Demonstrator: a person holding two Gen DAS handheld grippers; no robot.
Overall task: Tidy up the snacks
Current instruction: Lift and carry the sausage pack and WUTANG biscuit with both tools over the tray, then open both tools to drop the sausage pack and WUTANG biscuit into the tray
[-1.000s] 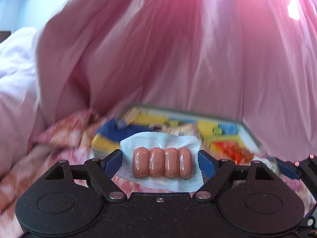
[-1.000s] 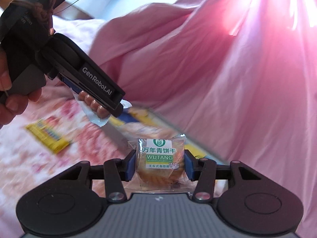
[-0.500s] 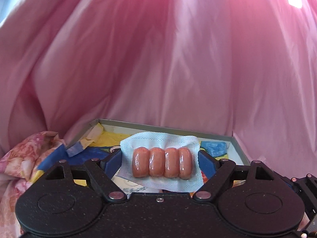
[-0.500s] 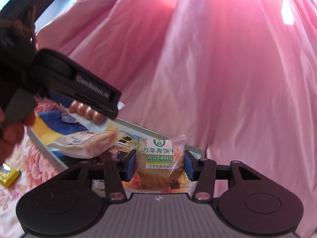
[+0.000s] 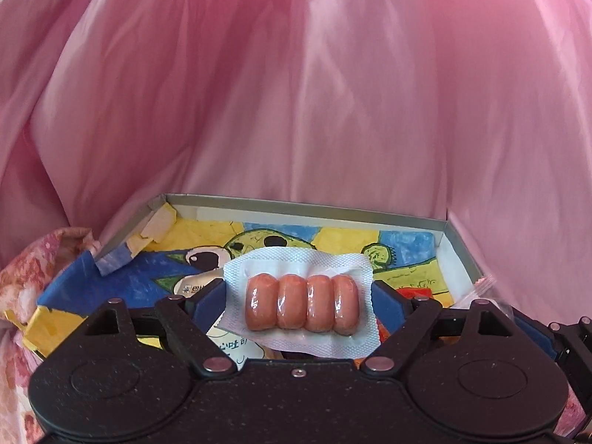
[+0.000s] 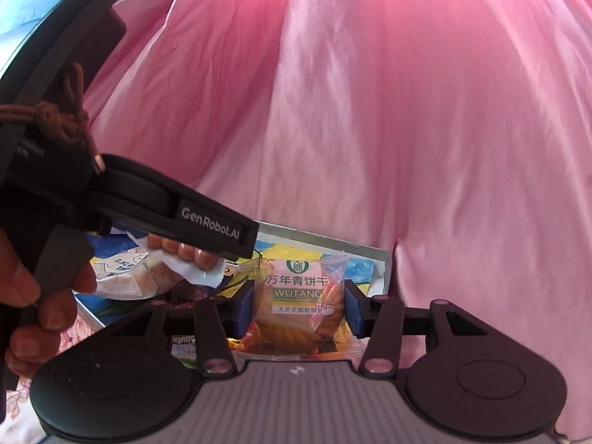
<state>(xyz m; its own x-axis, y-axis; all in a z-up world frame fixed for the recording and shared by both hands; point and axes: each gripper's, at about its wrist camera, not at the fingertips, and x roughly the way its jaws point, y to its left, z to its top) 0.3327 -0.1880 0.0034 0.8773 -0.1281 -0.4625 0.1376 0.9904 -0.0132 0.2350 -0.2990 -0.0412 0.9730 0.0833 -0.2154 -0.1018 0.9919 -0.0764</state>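
The left tongs (image 5: 299,305) clench a sausage pack (image 5: 301,302) above the open box (image 5: 307,210), near its front edge. The right tongs (image 6: 299,305) grip a biscuit packet (image 6: 299,305), seemingly over the box's right side.

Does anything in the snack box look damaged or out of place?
Yes. The box has a torn near-left corner: its wall is split and folded outward, showing ragged blue and yellow cardboard. The sausage pack and the biscuit packet look intact, each clamped in its jaws above the box.
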